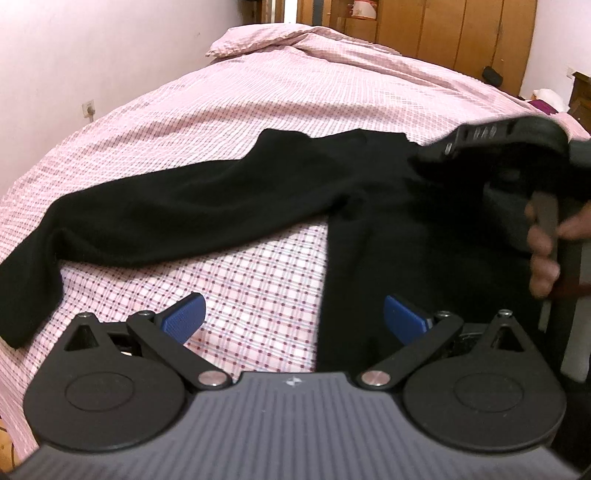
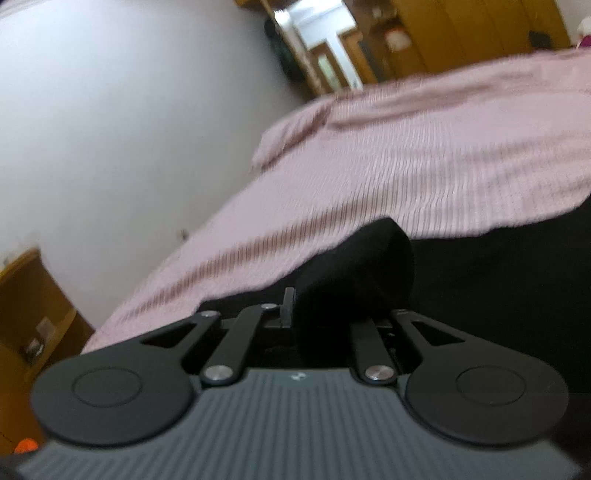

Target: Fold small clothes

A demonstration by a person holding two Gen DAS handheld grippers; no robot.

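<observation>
Landmark: black long-sleeved knit top (image 1: 229,206), spread flat on the pink checked bedsheet (image 1: 258,110).
Far left of the top: one sleeve stretched out along the sheet, cuff drooping off the near edge; likely laid out so it can be folded in.
Near the top's left body edge: left gripper (image 1: 293,314), blue pads (image 1: 184,314) wide apart, nothing between them, poised over bare sheet just beside the hem; seemingly waiting to take that edge.
On the top's right side: right gripper (image 2: 328,317), drawn together and clamped on a raised fold of the black cloth; probably carrying that side over toward the middle.
Right of the top: a person's hand (image 1: 543,251) wrapped on the right gripper's handle.
Beyond the top: rumpled pillow (image 1: 258,40) in the same check, wooden wardrobe (image 1: 443,29) behind.
Stage, judged: first fold under way, left sleeve not yet folded.
</observation>
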